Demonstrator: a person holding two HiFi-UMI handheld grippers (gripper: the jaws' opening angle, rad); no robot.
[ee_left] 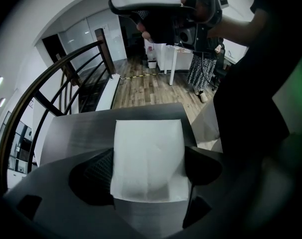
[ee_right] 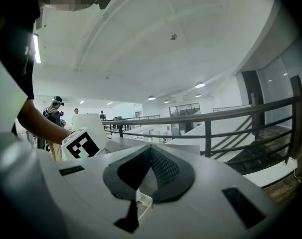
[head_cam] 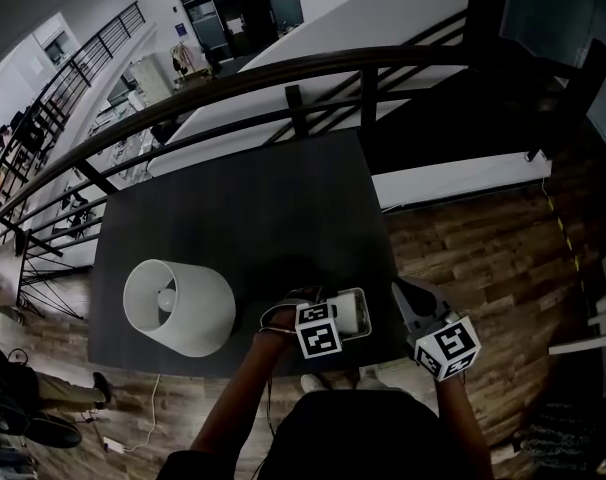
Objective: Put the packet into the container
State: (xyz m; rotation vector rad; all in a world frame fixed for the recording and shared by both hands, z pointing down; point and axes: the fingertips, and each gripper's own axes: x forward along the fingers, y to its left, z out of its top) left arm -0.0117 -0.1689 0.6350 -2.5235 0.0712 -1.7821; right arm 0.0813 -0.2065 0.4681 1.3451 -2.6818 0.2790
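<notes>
Fingers (ee_left: 98, 169) of the left gripper (ee_left: 148, 156) stand well apart and press on the 2 side edges of a flat white paper packet (ee_left: 148, 158). They hold it over the dark grey rectangular table (head_cam: 243, 208), near the white round open-topped container (head_cam: 178, 306) on its right side, without touching it. This gripper points steeply down, and its marker cube (head_cam: 318, 330) faces up.

The right gripper (ee_right: 151, 147) is farther right of the container, just past the left gripper, by the table's near right corner. Its 2 jaws are closed tip to tip with nothing between them, and it points almost level.

The container stands upright on the near left part of the table with its mouth open to the top. 1 small round shape (head_cam: 166, 298) shows at its bottom; what it is cannot be told.

Beyond the container and the table's far edge runs a black metal railing (head_cam: 283, 78) with a curved top rail. Brown wooden floorboards (head_cam: 483, 248) lie well to the container's right.
</notes>
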